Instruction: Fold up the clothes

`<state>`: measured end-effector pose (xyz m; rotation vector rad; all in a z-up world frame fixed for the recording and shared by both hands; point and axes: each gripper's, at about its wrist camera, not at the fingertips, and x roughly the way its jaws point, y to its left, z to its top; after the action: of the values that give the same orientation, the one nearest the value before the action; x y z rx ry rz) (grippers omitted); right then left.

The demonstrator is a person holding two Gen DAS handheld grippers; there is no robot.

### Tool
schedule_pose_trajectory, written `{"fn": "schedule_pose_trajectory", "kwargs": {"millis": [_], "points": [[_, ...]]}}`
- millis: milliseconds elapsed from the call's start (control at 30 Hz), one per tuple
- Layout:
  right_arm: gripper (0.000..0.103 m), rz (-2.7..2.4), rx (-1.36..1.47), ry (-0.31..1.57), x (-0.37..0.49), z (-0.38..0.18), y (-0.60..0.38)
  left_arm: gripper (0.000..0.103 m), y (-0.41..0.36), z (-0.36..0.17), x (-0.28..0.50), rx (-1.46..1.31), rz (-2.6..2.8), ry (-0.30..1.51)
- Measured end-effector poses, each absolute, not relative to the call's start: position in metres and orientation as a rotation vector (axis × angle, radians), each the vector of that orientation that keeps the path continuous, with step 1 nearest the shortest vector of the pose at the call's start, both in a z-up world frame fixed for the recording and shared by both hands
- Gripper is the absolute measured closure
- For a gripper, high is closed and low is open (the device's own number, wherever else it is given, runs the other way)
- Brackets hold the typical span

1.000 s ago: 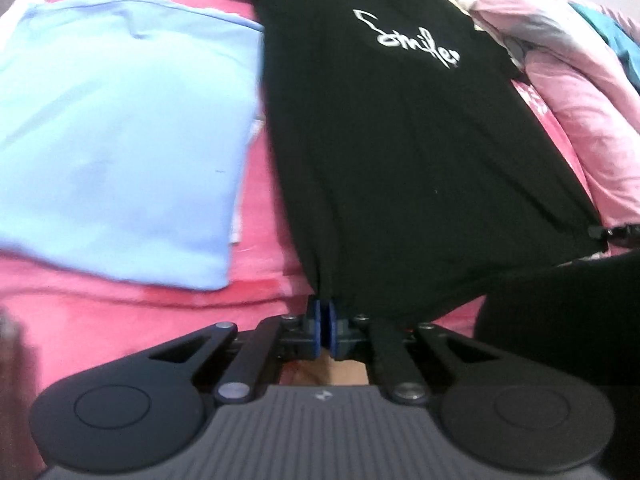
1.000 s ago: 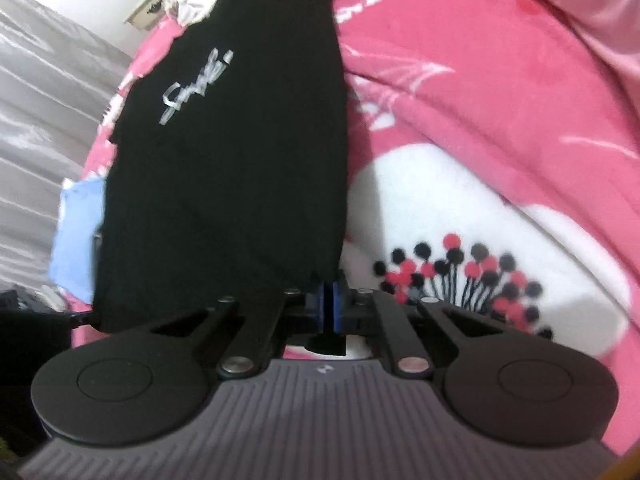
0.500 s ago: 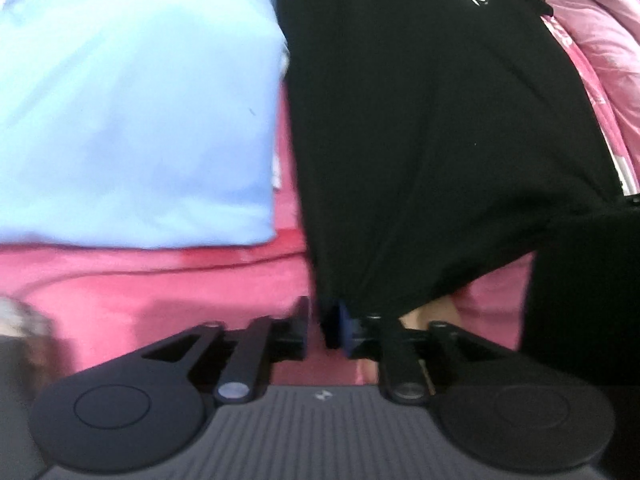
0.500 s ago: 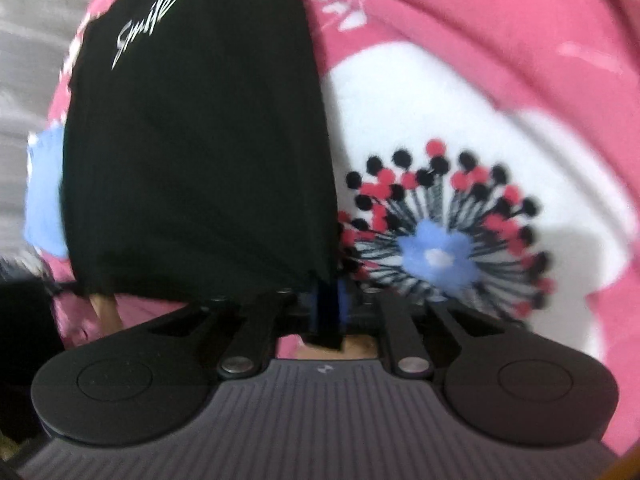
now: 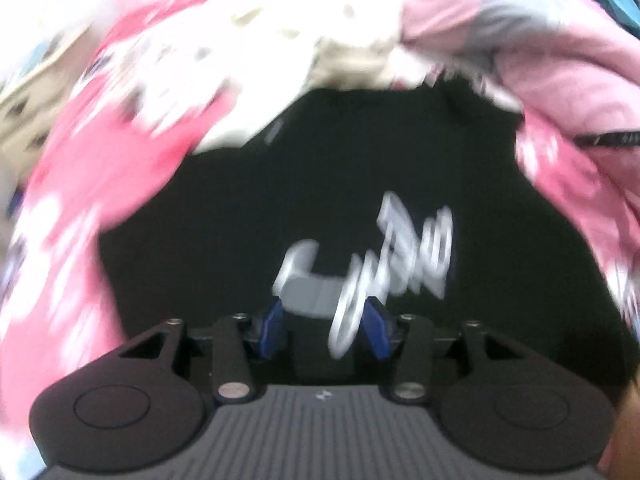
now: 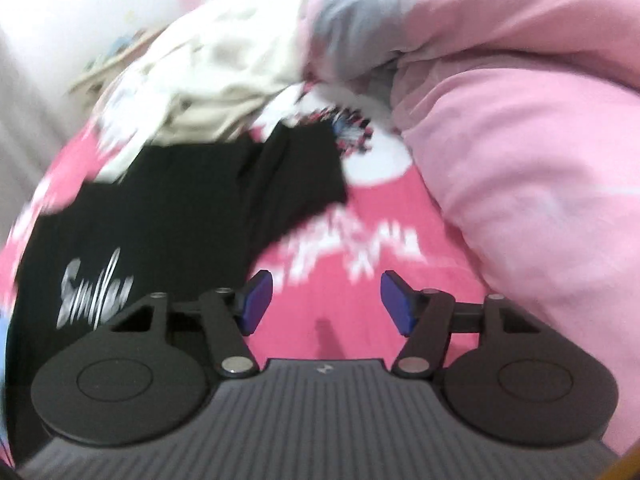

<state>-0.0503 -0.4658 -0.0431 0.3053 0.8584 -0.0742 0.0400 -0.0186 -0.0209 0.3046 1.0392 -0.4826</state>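
A: In the left wrist view, what lay under the left gripper (image 5: 324,330)?

B: The black T-shirt (image 5: 248,216), filling the middle of a badly blurred picture. Its white script lettering (image 5: 384,256) sat just above the blue fingers (image 5: 273,330), smeared by motion. Those fingers stood apart, having just been opening, with nothing pinched between them; the shirt was only the backdrop beneath.

A: And around the shirt?

B: The pink floral bedspread (image 5: 80,208) curved off toward nine o'clock. A cream garment (image 5: 320,28) was heaped at twelve o'clock, touching the shirt's far edge, and a pale pink quilt (image 5: 568,80) bulged from one to three o'clock.

A: Now the right wrist view.

B: The right gripper (image 6: 326,304) hovered over the bare bedspread (image 6: 360,280). Its blue fingers (image 6: 256,300) were spread wide, having just been opening as well, with only pink cloth showing through the gap. The T-shirt (image 6: 180,208) lay flat from nine to eleven o'clock, one sleeve reaching toward the middle of the picture, the lettering (image 6: 96,292) at nine o'clock beside the left finger's linkage.

A: Anything else?

B: The cream garment (image 6: 224,76) sat at eleven o'clock against the shirt's top edge. The quilt (image 6: 520,140) filled the whole right side, from one to four o'clock.
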Motion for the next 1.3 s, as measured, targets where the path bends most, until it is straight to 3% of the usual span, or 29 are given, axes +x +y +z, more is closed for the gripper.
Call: {"fn": "schedule_pose_trajectory", "kwargs": {"millis": [100,233,467,533,600,1067,1300], "points": [[0.046,-0.106,0.47,0.83,-0.011,-0.063,-0.479,0.059,-0.103,-0.042,0.084,0.199,-0.553,0.945],[0.052,-0.181,0.676,0.821,0.016,-0.09,-0.505,0.063,-0.158,-0.067,0.112,0.035,-0.645,0.809],[0.061,-0.151,0.816,0.857,0.042,-0.122,-0.515,0.075,-0.219,-0.109,0.14,-0.053,-0.728,0.793],[0.09,-0.146,0.767,0.865,0.048,-0.124,-0.512,0.077,-0.227,-0.117,0.145,-0.045,-0.737,0.781],[0.096,-0.172,0.729,0.842,0.042,-0.12,-0.513,0.078,-0.233,-0.127,0.15,-0.025,-0.71,0.79],[0.097,-0.307,0.671,0.745,0.0,-0.113,-0.518,0.078,-0.241,-0.147,0.172,-0.096,-0.661,0.806],[0.095,-0.325,0.598,0.8,0.006,-0.124,-0.518,0.079,-0.253,-0.158,0.203,-0.212,-0.594,0.784]]}}
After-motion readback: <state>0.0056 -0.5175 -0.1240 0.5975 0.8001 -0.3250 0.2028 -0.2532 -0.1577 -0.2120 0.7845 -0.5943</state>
